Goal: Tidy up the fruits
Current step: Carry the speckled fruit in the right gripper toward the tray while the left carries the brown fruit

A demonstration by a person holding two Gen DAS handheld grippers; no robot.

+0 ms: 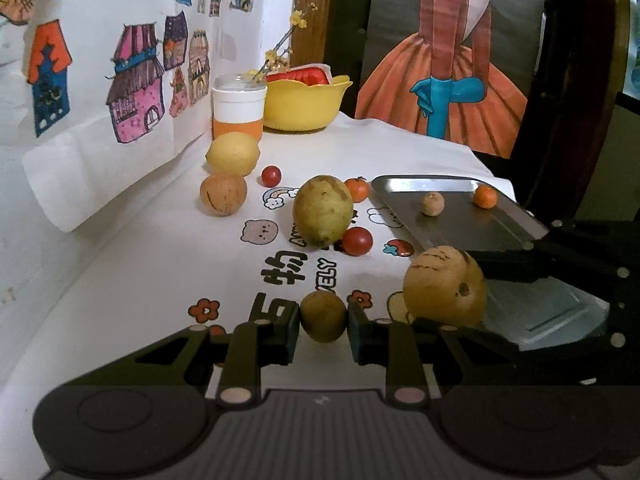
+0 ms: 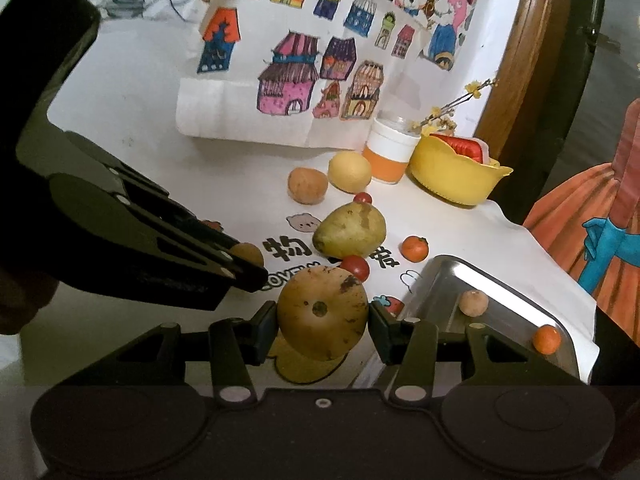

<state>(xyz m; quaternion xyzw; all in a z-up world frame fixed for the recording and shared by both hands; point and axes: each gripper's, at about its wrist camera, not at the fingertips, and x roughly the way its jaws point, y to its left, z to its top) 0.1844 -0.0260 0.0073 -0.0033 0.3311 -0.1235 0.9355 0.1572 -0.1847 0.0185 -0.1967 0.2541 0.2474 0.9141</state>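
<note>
The left tool (image 1: 323,334) is clamped on a small round brownish fruit (image 1: 323,317) with a dull, rough skin, just above the white printed cloth on the desk (image 1: 160,280), and the right tool (image 2: 323,326) grips a larger tan striped fruit (image 2: 322,312) with dark blotches. Beside them, a shiny metal tray (image 2: 500,292) holds a small beige fruit (image 2: 473,303) and a tiny orange one (image 2: 547,339), while the glossy yellow bowl (image 1: 304,106) at the back holds something red

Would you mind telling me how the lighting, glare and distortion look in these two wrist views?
Left wrist view: dim, warm light; strong fisheye bending with dark corners; the metal tray shows a bright reflective band along its far edge; the small brown fruit in the left claw looks sharp. Right wrist view: the same barrel curve; tray rim glares white; the left claw's body looms as a dark, underexposed mass.
</note>
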